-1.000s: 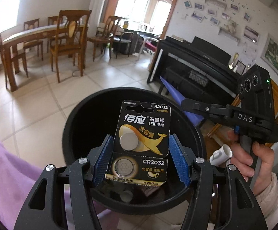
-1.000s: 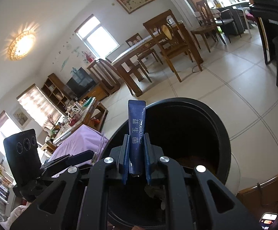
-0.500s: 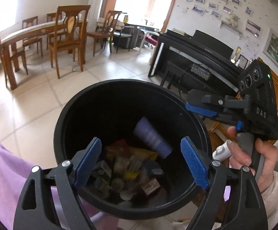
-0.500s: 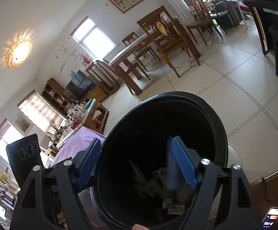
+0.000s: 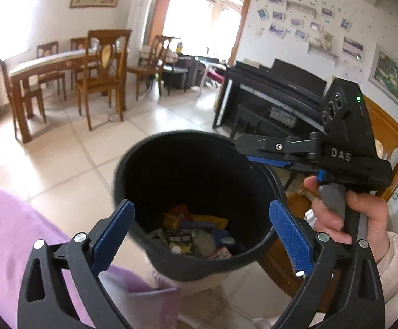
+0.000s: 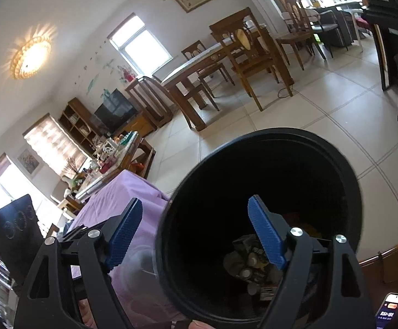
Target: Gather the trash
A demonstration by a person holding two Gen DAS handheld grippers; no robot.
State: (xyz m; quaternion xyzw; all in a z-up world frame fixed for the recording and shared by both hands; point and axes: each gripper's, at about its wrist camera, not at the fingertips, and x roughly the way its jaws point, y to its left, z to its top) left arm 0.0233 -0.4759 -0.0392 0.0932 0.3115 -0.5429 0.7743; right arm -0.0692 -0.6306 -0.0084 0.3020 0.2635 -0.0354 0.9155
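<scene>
Trash (image 5: 196, 235) sits piled at the bottom of the black bin (image 5: 171, 148): I make out a battery card (image 5: 181, 242), yellow wrappers and a blue sachet among it. My left tongs (image 5: 201, 238) are spread wide over the near rim with nothing between the blue pads (image 5: 111, 235). My right tongs (image 6: 196, 233) are equally wide and empty, one pad outside the bin wall, the other over its mouth. Purple cloth (image 6: 127, 200) lies just beside the bin, which stands on the tiled floor (image 5: 61, 150).
</scene>
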